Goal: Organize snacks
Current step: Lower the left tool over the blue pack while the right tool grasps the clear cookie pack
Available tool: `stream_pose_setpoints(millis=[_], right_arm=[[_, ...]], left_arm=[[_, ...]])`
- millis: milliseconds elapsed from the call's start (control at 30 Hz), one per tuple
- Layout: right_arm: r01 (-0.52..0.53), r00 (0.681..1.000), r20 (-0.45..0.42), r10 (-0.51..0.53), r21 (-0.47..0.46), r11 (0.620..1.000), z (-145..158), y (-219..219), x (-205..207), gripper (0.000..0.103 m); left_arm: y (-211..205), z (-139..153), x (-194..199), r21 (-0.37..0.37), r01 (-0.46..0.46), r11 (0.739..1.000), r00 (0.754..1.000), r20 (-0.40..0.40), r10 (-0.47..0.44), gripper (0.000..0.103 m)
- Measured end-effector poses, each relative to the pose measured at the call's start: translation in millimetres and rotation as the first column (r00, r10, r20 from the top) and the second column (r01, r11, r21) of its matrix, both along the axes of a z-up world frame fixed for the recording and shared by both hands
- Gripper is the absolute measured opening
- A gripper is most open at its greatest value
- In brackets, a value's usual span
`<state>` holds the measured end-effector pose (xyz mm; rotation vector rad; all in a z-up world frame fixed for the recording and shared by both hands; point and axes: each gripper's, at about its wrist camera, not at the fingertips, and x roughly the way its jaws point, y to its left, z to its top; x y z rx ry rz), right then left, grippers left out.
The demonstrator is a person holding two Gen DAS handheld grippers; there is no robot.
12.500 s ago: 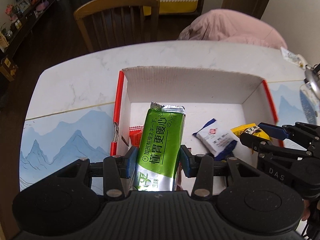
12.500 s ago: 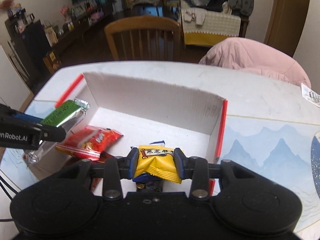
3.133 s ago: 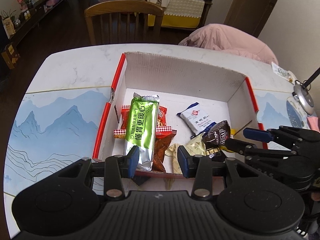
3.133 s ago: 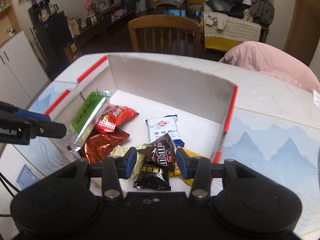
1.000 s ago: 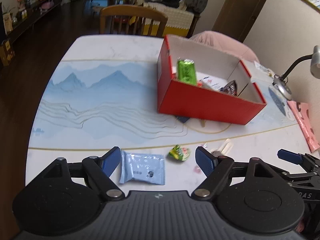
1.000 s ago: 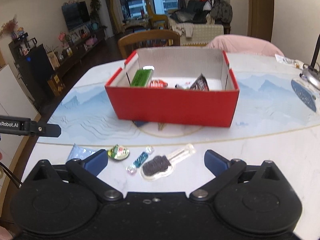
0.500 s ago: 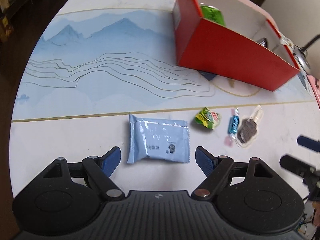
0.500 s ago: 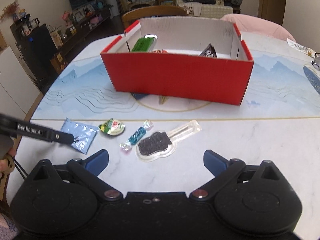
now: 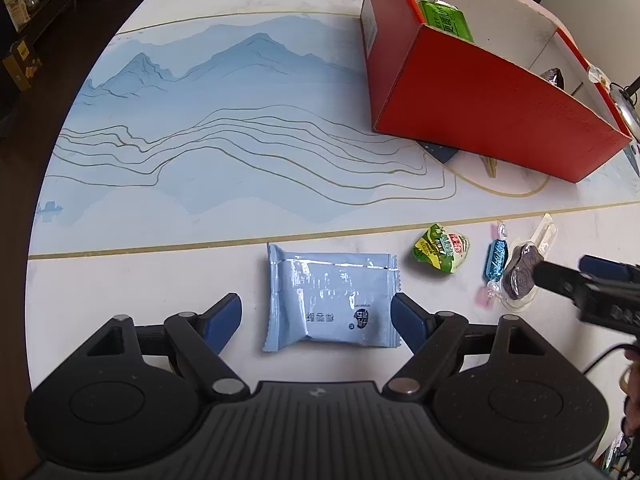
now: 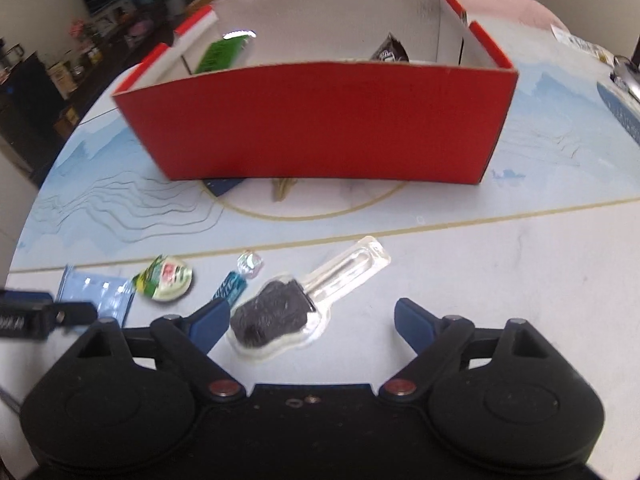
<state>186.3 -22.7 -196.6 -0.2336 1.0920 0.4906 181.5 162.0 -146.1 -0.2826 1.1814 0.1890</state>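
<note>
Left gripper [image 9: 316, 316]: fingers spread, straddling light-blue packet [image 9: 330, 302] on table [image 9: 160, 280].
Right gripper [image 10: 306, 320]: fingers closing around dark lollipop [image 10: 276, 316], not touching.

- Box [image 10: 320, 120]: red outside, white inside.
- Surface [image 9: 200, 120]: white marble, pale blue mountains, thin gold lines.
- Packet [image 9: 332, 300]: light blue.
- Jelly [image 9: 442, 247]: green and yellow wrapper.
- Candy [image 9: 496, 262]: shiny blue.
- Bar [image 9: 446, 20]: green.
- Claw pads: blue.
</note>
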Motion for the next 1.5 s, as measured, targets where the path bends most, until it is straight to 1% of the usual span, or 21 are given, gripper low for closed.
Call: stream_pose_setpoints(millis=[67,167,233,467,700,800,867,900,933,1000,1033,1133,1367,1500], right_arm=[[0.024,0.999,0.028,-0.023,-0.041,0.999,-5,8,2,0.086],[0.05,0.998,0.04,-0.047,-0.067,0.997,-12,15,6,0.083],[0.048,0.998,0.049,-0.045,-0.076,0.996,-16,18,8,0.082],[-0.017,0.997,0.068,0.025,-0.117,0.993,-18,21,-6,0.078],[-0.065,0.995,0.066,0.073,-0.112,0.992,-15,-7,-22,0.077],[-0.076,0.994,0.07,0.084,-0.107,0.991,-12,-17,-27,0.069],[-0.087,0.992,0.078,0.096,-0.102,0.991,-10,-21,-33,0.058],[-0.091,0.992,0.081,0.099,-0.101,0.991,-10,-22,-35,0.055],[-0.092,0.991,0.084,0.1,-0.099,0.991,-9,-23,-38,0.048],[-0.077,0.992,0.09,0.086,-0.095,0.992,-8,-25,-40,0.045],[-0.073,0.992,0.094,0.082,-0.093,0.993,-7,-24,-41,0.041],[-0.081,0.991,0.102,0.091,-0.093,0.992,-7,-25,-43,0.04],[-0.083,0.99,0.104,0.092,-0.084,0.993,-8,-27,-46,0.04],[-0.087,0.989,0.11,0.096,-0.086,0.993,-9,-27,-47,0.04]], left_arm=[[1,1,-1,0.001,-0.006,1.0,1.0,-0.001,0.006,0.082],[4,3,-4,0.001,-0.018,1.0,1.0,0.001,0.018,0.082],[6,4,-6,0.0,-0.021,1.0,1.0,0.003,0.021,0.082],[9,2,-6,-0.011,-0.028,1.0,1.0,-0.001,0.028,0.082],[11,-1,-4,-0.023,-0.03,0.999,1.0,-0.002,0.03,0.082],[11,-3,-3,-0.031,-0.027,0.999,1.0,-0.006,0.027,0.082],[10,-4,-3,-0.033,-0.024,0.999,1.0,-0.009,0.023,0.082],[9,-5,-2,-0.034,-0.022,0.999,1.0,-0.011,0.021,0.082],[9,-5,-2,-0.035,-0.019,0.999,1.0,-0.011,0.019,0.082],[8,-4,-2,-0.038,-0.015,0.999,1.0,-0.008,0.015,0.082],[8,-4,-1,-0.038,-0.014,0.999,1.0,-0.007,0.013,0.082],[8,-5,-1,-0.044,-0.011,0.999,1.0,-0.009,0.01,0.082],[5,-17,3,-0.051,0.01,0.999,1.0,-0.024,-0.011,0.082],[3,-23,5,-0.023,0.013,1.0,0.999,-0.032,-0.014,0.082]])
